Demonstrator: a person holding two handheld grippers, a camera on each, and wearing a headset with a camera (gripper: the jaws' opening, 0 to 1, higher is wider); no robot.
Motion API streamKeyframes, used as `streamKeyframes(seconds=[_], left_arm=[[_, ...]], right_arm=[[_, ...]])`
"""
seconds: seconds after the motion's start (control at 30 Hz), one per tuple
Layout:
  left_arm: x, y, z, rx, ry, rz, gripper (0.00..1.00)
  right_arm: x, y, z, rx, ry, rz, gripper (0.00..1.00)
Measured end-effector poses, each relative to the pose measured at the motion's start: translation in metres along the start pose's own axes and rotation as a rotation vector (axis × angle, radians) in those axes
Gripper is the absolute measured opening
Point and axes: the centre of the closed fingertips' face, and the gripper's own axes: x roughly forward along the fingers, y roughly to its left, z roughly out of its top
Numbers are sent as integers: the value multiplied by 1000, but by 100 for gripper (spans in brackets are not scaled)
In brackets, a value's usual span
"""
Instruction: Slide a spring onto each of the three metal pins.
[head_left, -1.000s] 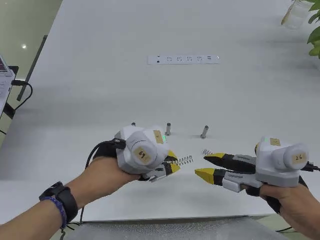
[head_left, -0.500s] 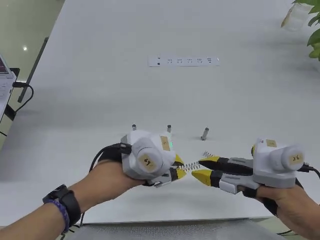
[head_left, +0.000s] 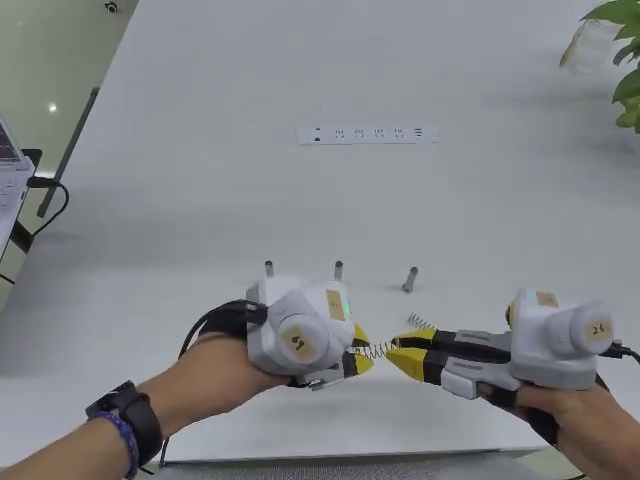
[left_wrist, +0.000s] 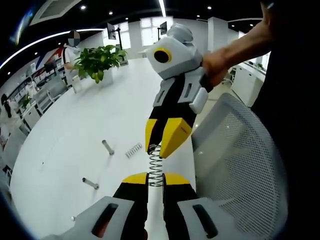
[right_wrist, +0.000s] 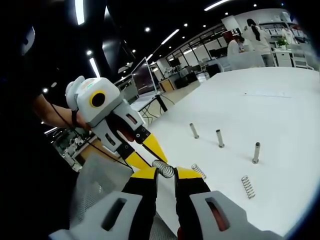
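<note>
The left gripper (head_left: 358, 355) and the right gripper (head_left: 398, 350) are held tip to tip, low over the near edge of the white table (head_left: 200, 180). Between them runs one small coiled metal spring (head_left: 378, 349).

Left gripper view: its own yellow jaws are drawn narrow and pinch the near end of the spring (left_wrist: 156, 167), which rises straight from them. The right gripper (left_wrist: 162, 145) comes in from above and meets the far end.

Right gripper view: its own jaws stand close together, with the spring's end (right_wrist: 164, 168) seated between the yellow tips (the coil fills the gap). The left gripper (right_wrist: 150, 155) reaches in from the left.

The three short grey metal pins (head_left: 338, 270) stand in a row on the table, beyond the grippers and apart from the held spring. Two loose coil springs (right_wrist: 199, 171) (right_wrist: 247, 186) lie flat on the table, nearer than the pins.

A white power strip (head_left: 366, 134) lies farther back. A green potted plant (head_left: 625, 60) is at the far right corner. A grey mesh chair back (left_wrist: 240, 165) shows beside the table edge.
</note>
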Motion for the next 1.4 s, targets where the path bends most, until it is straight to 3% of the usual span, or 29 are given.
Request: streamKeyframes(seconds=[0.47, 0.63, 1.0, 1.13, 1.4], left_arm=[[5, -2, 4, 6, -12, -15, 2], [6, 0, 11, -8, -44, -15, 2], [2, 9, 31, -30, -117, 0, 2], [2, 12, 36, -28, -131, 10, 2], [2, 15, 40, -28, -148, 19, 2]], right_arm=[[-6, 0, 0, 6, 11, 8, 10], [-12, -1, 6, -10, 16, -2, 9], [-20, 0, 30, -108, 50, -13, 9], [-20, 8, 41, -136, 53, -5, 9], [-18, 9, 44, -208, 113, -4, 9]])
